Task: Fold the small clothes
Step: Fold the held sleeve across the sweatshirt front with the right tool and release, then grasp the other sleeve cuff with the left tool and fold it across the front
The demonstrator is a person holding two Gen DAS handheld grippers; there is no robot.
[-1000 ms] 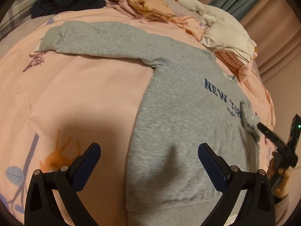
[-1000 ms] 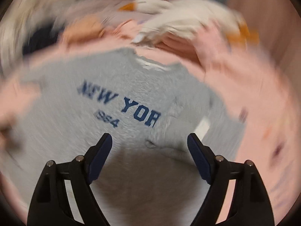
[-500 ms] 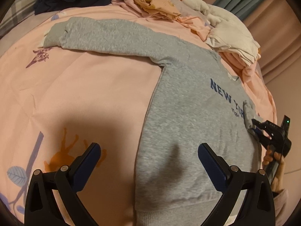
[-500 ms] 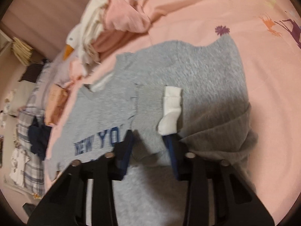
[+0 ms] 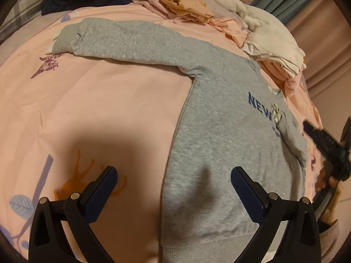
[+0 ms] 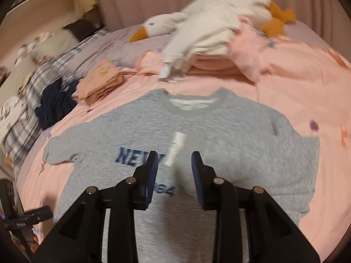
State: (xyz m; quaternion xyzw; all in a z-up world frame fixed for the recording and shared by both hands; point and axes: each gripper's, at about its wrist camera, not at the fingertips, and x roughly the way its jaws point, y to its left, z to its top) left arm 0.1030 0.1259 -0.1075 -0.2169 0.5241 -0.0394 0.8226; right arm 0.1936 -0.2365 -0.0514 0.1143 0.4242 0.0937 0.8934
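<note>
The grey sweatshirt (image 5: 219, 157) lies flat mid-bed w/ 1 sleeve folded over its chest, looks soft, light & floppy, so best pinched at cuff or hem edge; left gripper (image 5: 173, 188) gapes wide & empty, right gripper (image 6: 174, 164) part-open after widening slightly, nothing betw its jaws.

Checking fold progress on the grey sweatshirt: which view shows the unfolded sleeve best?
The left wrist view. The unfolded sleeve lies stretched out flat across the pink bedding, cuff included. The right wrist view is blurred and shows only a foreshortened stub of that sleeve at the sweatshirt's left edge.
</note>
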